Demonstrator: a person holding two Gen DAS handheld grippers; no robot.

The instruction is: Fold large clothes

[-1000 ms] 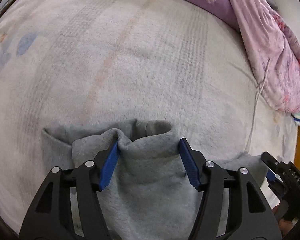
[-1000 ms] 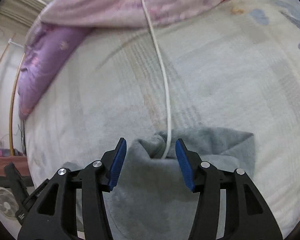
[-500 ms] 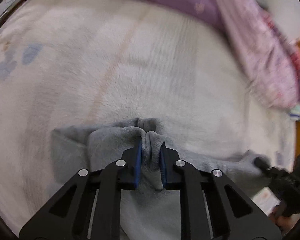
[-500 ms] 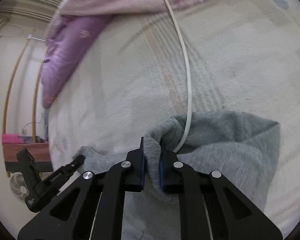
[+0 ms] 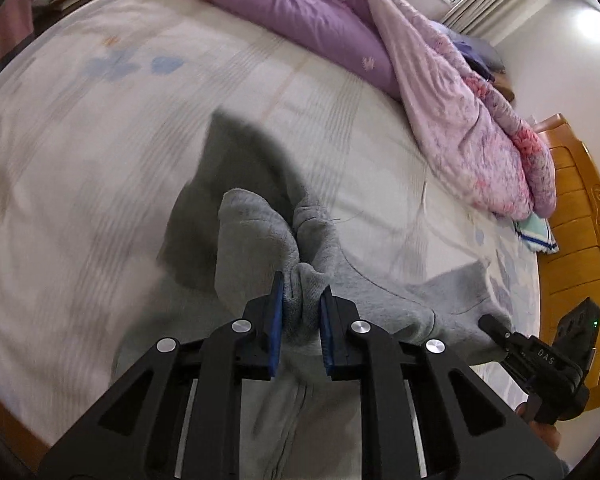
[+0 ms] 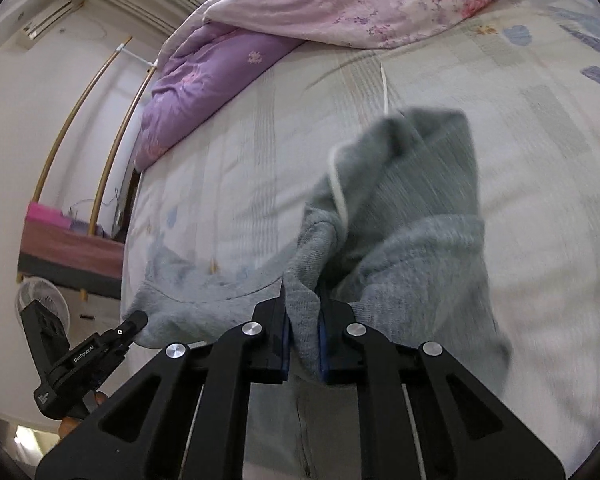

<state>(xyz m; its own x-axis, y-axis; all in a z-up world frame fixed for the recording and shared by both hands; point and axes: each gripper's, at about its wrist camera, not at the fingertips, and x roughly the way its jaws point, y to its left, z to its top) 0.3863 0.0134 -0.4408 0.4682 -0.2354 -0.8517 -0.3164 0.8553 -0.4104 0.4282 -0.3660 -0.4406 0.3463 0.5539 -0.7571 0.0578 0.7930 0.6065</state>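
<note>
Motion blur smears the far folds of the soft grey fleece garment (image 5: pixel 260 240) and the pale patterned bed sheet (image 5: pixel 100 140) under it, and the garment's lower part runs out of frame beneath both tools. Compared with a second ago, when it lay bunched flat between wide-open blue pads, its top edge is now lifted off the sheet. The left gripper (image 5: pixel 300 320) and the right gripper (image 6: pixel 303 334) are each clamped narrowly on a pinch of it, a white drawstring (image 6: pixel 338 188) trailing over the raised cloth.
</note>
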